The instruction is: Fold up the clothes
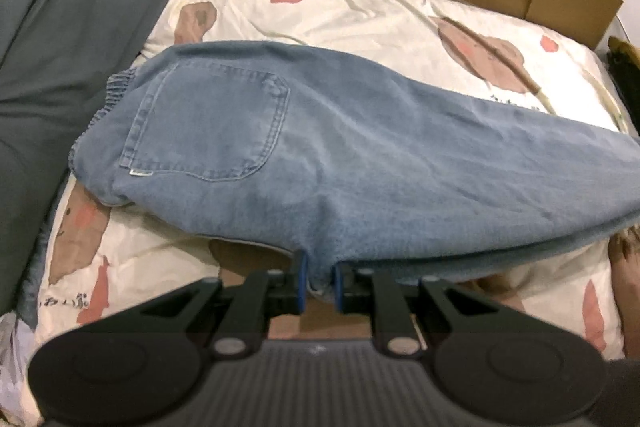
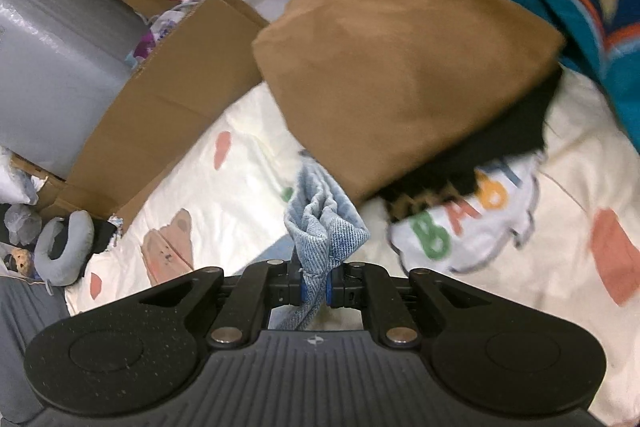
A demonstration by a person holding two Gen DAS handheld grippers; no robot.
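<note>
A: Jeans (image 1: 340, 147) in pale blue denim are laid across the bed (image 1: 360, 15), back pocket (image 1: 208, 123) up, elastic waistband (image 1: 108, 99) toward the grey pillow (image 1: 72, 7).

B: How are they held?

A: A fold of denim at the near edge is pinched by the left gripper (image 1: 320, 285), its jaws nearly closed. A bunched hem (image 2: 320, 223) is clamped by the right gripper (image 2: 314, 289), likewise almost closed, just in front of a folded brown garment (image 2: 400, 67).

B: How is the cloth likely to behave?

A: Denim is judged soft but fairly heavy, so sagging between the grips is expected. Seams, hems and the waistband are thought best gripped, since thick edges are less likely to slip.
</note>
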